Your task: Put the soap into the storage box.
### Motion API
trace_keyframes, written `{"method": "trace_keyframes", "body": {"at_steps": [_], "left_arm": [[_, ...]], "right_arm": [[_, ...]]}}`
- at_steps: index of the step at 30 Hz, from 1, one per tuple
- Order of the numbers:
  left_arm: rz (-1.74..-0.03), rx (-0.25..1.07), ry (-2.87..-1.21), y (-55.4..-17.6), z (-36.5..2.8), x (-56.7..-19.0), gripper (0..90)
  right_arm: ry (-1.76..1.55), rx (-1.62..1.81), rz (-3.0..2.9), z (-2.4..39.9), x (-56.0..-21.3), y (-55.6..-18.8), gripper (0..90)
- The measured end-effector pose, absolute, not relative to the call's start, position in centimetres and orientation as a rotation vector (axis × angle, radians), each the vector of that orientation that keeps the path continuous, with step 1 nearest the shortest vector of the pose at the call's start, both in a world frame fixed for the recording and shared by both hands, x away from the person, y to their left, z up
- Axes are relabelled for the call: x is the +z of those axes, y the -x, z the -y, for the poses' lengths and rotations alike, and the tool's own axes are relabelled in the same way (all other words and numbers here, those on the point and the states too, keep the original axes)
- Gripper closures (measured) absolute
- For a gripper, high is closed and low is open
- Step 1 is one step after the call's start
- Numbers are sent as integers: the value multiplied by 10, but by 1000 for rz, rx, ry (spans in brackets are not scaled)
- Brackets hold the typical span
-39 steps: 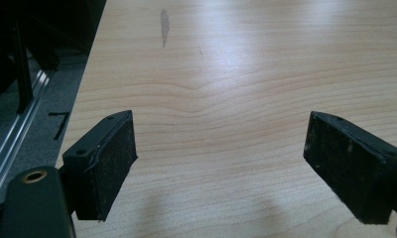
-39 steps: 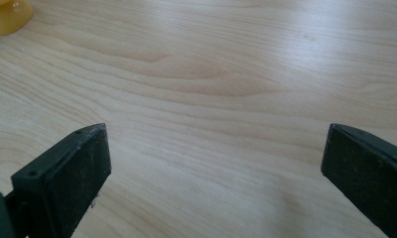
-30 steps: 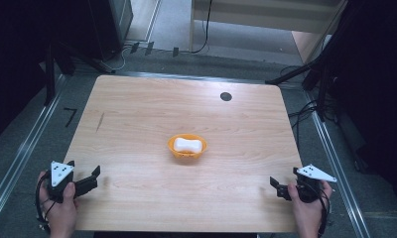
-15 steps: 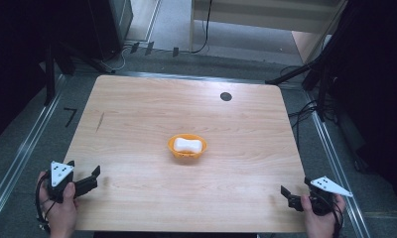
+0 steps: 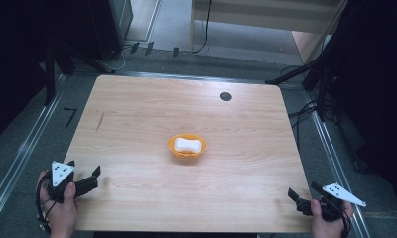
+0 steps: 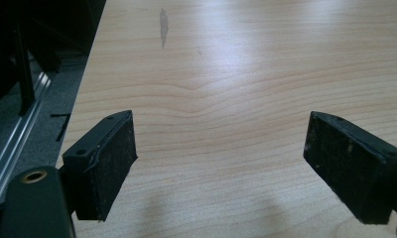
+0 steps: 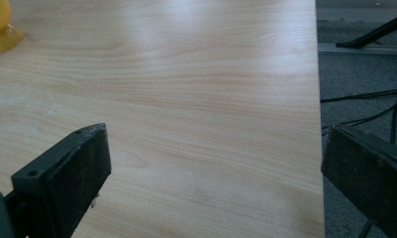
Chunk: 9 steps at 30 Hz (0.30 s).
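An orange bowl [image 5: 187, 147] sits at the middle of the wooden table [image 5: 137, 114] with a white bar-shaped lump [image 5: 188, 145] inside it. My left gripper [image 5: 84, 173] rests at the table's near left corner, open, with bare wood between its jaws [image 6: 221, 163]. My right gripper [image 5: 303, 190] hangs at the near right corner, open and empty [image 7: 214, 168], with one jaw past the table's right edge. A sliver of the orange bowl [image 7: 0, 27] shows at the top left of the right gripper view.
A small black round disc [image 5: 226, 96] lies near the table's far edge. A dark streak [image 5: 100, 121] marks the wood at the left. Metal floor rails [image 5: 18, 158] run along both sides, and cables [image 5: 305, 111] trail on the floor at the right.
My right gripper has drawn back toward the near right corner and slightly outward. The left gripper has stayed in place.
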<state>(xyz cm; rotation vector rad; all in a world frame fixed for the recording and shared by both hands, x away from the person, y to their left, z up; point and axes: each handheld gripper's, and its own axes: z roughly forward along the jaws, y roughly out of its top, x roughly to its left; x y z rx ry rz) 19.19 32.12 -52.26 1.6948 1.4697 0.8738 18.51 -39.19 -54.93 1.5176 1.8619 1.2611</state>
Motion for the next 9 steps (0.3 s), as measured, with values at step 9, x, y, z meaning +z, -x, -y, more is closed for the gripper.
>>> {"method": "trace_keyframes", "body": {"at_steps": [9], "left_arm": [[-1467,872,-1698,-192,-321,-523,138]], "right_arm": [[-1492,1233,-1867,388,-552,-184,0]]}}
